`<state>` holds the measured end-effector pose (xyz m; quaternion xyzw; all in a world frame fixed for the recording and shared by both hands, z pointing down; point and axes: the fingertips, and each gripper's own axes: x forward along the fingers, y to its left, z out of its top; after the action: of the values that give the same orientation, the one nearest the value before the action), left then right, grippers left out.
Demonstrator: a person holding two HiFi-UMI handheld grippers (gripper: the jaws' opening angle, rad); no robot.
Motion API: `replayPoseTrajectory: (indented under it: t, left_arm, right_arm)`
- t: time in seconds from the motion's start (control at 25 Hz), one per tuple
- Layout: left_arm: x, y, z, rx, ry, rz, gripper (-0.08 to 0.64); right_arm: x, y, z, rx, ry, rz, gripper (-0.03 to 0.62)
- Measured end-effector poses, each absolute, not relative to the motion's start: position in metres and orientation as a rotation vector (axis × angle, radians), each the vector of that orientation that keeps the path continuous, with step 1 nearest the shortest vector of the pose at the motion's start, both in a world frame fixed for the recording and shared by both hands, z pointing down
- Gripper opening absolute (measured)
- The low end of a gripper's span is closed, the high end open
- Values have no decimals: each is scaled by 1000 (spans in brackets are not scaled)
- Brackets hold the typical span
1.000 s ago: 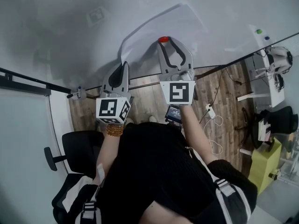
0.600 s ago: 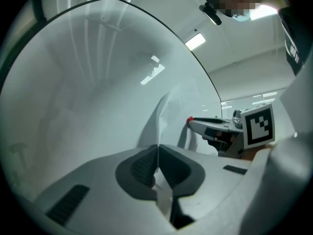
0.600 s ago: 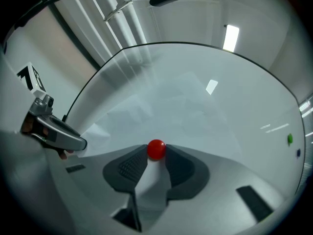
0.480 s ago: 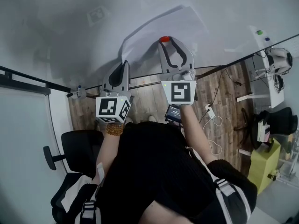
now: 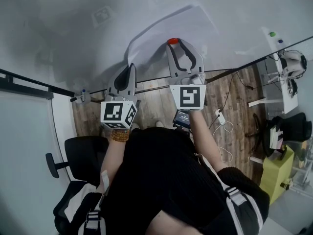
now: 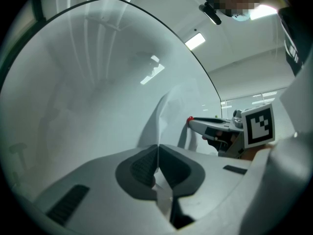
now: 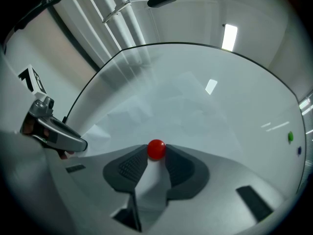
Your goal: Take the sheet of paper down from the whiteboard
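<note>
Hardly anything has moved since a second ago: both grippers sit at the same spots against the whiteboard (image 5: 63, 38), and the sheet of paper (image 5: 178, 26) lies as it did. The sheet is on the board, its left part bulging away from the surface. The left gripper (image 6: 157, 150) is closed tight on the sheet's left edge, the paper pinched between its pads. The right gripper (image 7: 156, 155) stands fairly wide, its jaw tips pressed on either side of the round red magnet (image 7: 156, 149), which sits on the sheet near the edge closest to the grippers
</note>
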<state>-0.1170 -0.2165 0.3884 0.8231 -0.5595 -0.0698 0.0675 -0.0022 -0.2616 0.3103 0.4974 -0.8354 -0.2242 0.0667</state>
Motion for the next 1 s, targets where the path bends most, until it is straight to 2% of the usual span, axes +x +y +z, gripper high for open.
replayPoseTrajectory:
  t: [1.0]
  left_arm:
    - [-118,-215,391,2458,-1672,-233,12]
  right_arm:
    - [1,-242,309,1527,-2547,-680,110]
